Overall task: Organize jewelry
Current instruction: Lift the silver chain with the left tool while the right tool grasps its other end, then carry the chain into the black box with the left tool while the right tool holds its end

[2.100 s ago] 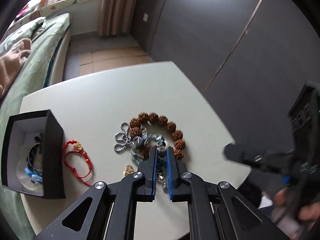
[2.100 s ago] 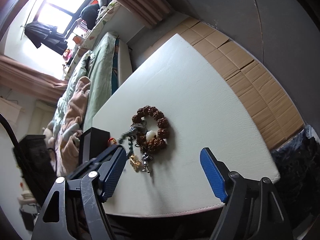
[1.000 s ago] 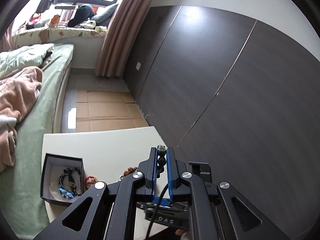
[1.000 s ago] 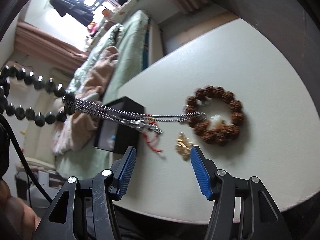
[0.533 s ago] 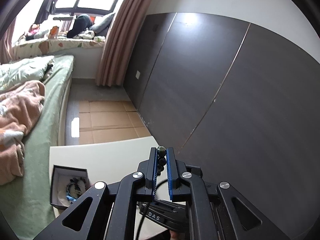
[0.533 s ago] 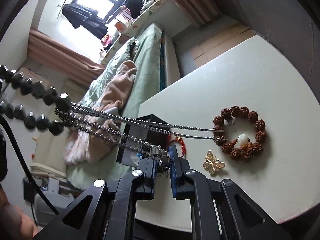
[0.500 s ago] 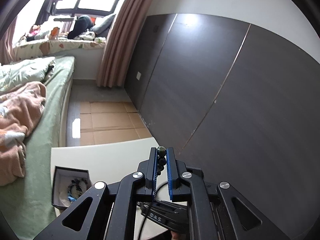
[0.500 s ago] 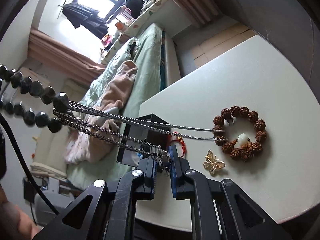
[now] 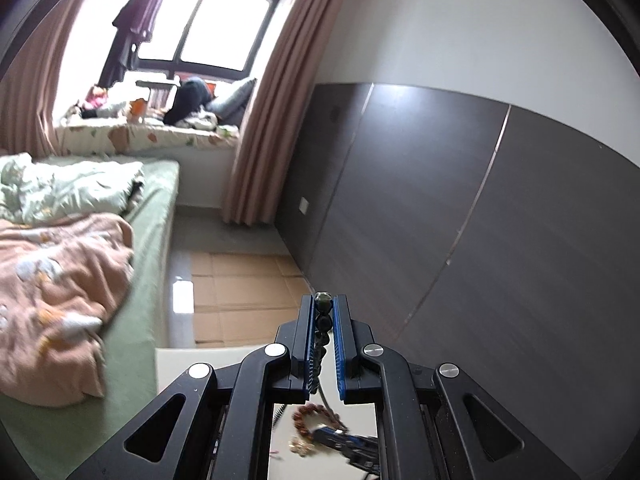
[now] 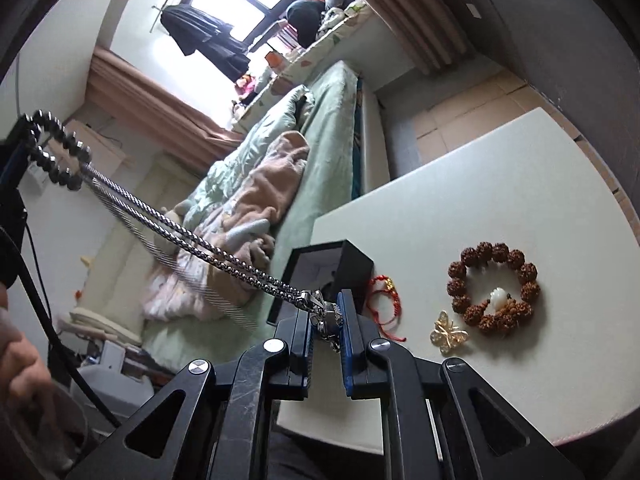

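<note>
My left gripper (image 9: 323, 307) is shut on a dark beaded bracelet (image 9: 322, 322), held high above the table; the bracelet also shows at upper left in the right wrist view (image 10: 60, 156). A silver chain (image 10: 192, 240) runs taut from the bracelet to my right gripper (image 10: 326, 312), which is shut on the chain's clasp end. On the white table (image 10: 500, 200) lie a brown bead bracelet (image 10: 494, 288), a gold butterfly brooch (image 10: 447, 336) and a red cord bracelet (image 10: 386, 296). An open black jewelry box (image 10: 324, 272) stands at the table's left edge.
A bed with green sheet and pink blanket (image 10: 256, 216) lies left of the table. A dark panelled wall (image 9: 480, 220) runs along the right. Cardboard covers the floor (image 9: 240, 292) beyond the table. A person's hand (image 10: 24, 368) is at lower left.
My left gripper has risen and tilted up with the beaded bracelet. The chain is pulled straighter between the two grippers. My right gripper stays shut on the chain's clasp.
</note>
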{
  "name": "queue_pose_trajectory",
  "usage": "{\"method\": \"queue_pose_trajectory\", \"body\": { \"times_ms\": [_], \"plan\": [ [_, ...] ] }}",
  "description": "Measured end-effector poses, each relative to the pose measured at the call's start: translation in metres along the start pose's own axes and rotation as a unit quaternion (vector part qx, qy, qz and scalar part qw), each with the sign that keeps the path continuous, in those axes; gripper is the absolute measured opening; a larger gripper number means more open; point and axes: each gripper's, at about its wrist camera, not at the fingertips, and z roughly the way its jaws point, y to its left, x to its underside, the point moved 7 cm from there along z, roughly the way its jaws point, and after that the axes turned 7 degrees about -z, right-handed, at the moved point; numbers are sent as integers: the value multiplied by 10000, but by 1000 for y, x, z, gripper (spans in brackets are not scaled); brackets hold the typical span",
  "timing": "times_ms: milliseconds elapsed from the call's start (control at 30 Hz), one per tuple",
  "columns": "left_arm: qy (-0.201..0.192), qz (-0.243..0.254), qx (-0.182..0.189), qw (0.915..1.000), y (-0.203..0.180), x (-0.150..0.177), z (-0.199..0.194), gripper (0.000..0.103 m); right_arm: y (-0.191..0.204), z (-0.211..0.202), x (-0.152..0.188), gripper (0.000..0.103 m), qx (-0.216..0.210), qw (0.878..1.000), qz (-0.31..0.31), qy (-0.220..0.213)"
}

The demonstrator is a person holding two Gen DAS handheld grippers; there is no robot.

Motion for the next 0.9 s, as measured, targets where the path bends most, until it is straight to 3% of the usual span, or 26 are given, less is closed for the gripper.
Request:
{"method": "queue_pose_trajectory", "body": {
  "times_ms": [233,433,633,900],
  "plan": [
    [-183,93,-343,9992,26,-18,-15,9,8,-4,-12,13,-226,9995,111,-175],
    [-190,-26,-655,9977,62,-20,-14,9,33,5,-33,13,-331,9989,-212,-258],
    [77,-188,-821,9964,103,-6,1,9,31,7,-43,13,-304,9988,-189,-347],
    [445,-422,-852,9945,128,24,26,9,67,29,-61,13,-425,9962,-725,-210]
  ]
}}
